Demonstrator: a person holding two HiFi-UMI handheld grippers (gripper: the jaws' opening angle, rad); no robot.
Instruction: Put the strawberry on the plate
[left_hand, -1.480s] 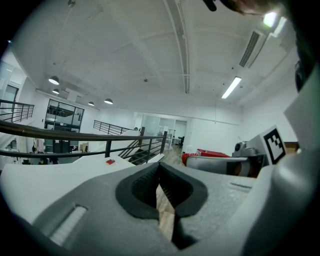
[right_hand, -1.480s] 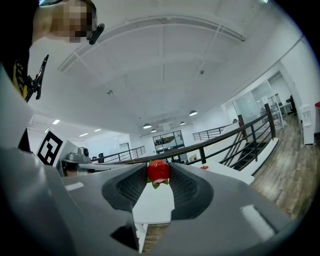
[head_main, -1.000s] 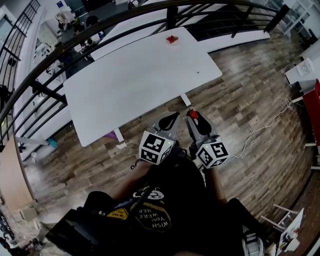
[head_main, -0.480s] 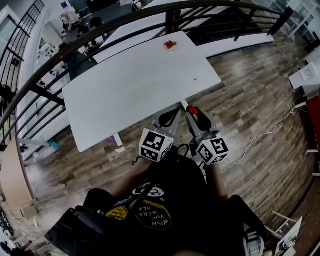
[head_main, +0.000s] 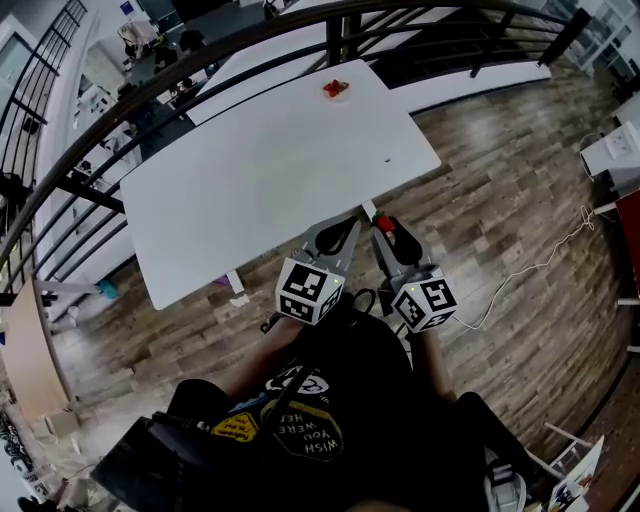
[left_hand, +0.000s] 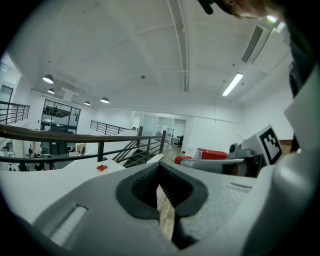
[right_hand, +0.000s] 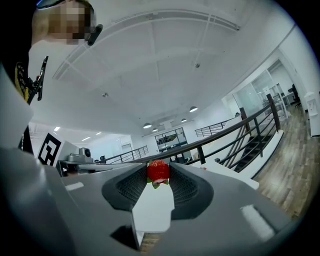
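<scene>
A dark metal railing (head_main: 200, 55) curves behind a smooth white table (head_main: 260, 170) with rounded corners. At the table's far end sits a small plate (head_main: 337, 90) with something red on it, too small to make out. Nearer, over the table's front edge, the left gripper (head_main: 340, 232), grey plastic with ribbed black pads, has its jaws together and empty. Just beside it the right gripper (head_main: 385, 225) pinches a strawberry (right_hand: 158, 171) at its tips, well apart from the plate. The glossy red fruit stands upright between the pads, green leafy end lowermost, towards the camera. At right lies a wood-plank floor (head_main: 500, 200) with a thin pale cable (head_main: 530, 255).
</scene>
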